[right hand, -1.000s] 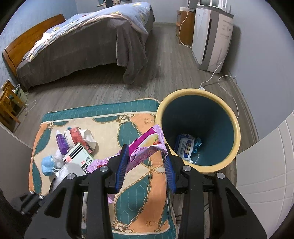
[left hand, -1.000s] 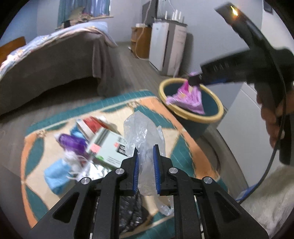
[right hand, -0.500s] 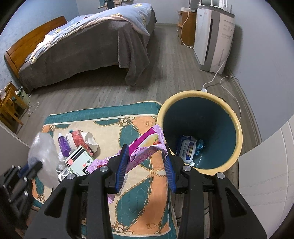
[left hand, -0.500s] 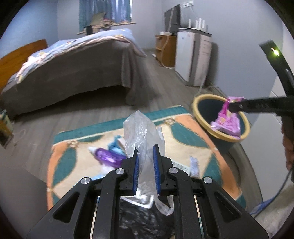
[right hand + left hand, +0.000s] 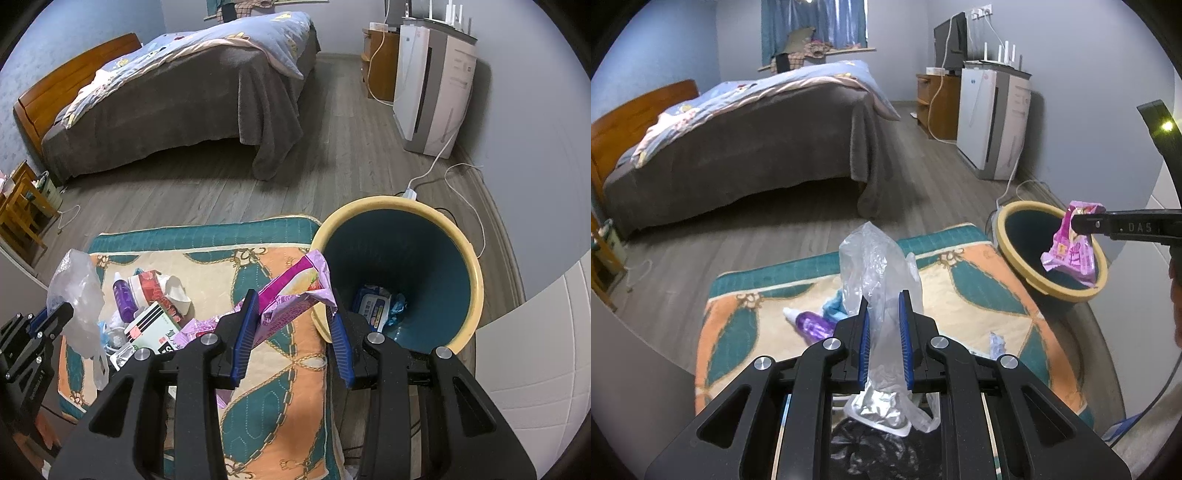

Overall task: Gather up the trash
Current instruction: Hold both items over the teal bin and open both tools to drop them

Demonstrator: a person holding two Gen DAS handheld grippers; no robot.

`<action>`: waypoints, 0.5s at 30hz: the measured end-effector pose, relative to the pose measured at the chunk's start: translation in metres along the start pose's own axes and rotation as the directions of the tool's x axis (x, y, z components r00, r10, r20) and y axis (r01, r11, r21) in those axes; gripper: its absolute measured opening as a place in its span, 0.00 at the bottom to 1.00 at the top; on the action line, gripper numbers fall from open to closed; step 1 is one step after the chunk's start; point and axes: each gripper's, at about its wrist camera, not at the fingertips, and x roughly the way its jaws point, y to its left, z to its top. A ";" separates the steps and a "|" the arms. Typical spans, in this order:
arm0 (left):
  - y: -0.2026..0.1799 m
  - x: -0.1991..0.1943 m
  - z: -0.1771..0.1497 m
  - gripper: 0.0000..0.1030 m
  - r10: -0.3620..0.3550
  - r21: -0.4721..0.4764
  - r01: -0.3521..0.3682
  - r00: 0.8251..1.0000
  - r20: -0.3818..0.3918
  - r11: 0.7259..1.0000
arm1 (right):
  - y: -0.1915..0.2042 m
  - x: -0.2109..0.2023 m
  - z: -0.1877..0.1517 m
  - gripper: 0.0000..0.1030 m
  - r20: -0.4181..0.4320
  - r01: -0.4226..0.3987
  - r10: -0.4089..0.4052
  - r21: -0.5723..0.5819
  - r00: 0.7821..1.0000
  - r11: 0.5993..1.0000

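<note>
The left claw point(image 5: 882, 325) pinches a crumpled clear plastic bag point(image 5: 875, 266) above the patterned mat's point(image 5: 979, 295) middle. The right claw point(image 5: 291, 325) grips a creased purple wrapper point(image 5: 295, 291) over the yellow-rimmed teal bin's point(image 5: 476, 280) near rim.

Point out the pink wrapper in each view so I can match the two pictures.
Left wrist view: the pink wrapper hangs at the far right, clamped in the right gripper above the bin.
Right wrist view: the wrapper sits at bottom centre between the gripper's fingers, just left of the bin.
Shared landmark: the yellow-rimmed bin at the corner of the patterned mat.
</note>
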 end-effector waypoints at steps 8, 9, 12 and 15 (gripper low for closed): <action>-0.019 0.011 -0.002 0.15 -0.019 0.025 0.020 0.999 -0.035 0.999 | -0.005 0.003 0.002 0.36 0.002 0.010 -0.010 -0.006 1.000 1.000; -0.022 0.013 -0.003 0.15 -0.024 0.026 0.025 0.999 -0.040 0.999 | -0.005 0.003 0.002 0.36 0.003 0.012 -0.012 -0.006 1.000 1.000; -0.031 0.017 -0.003 0.15 -0.030 0.028 0.032 0.998 -0.053 0.999 | -0.006 0.004 0.001 0.36 0.005 0.018 -0.018 -0.023 1.000 1.000; -0.042 0.018 -0.004 0.15 -0.030 0.049 0.032 0.998 -0.056 0.998 | -0.010 0.007 0.000 0.36 -0.001 0.025 -0.025 -0.027 1.000 0.999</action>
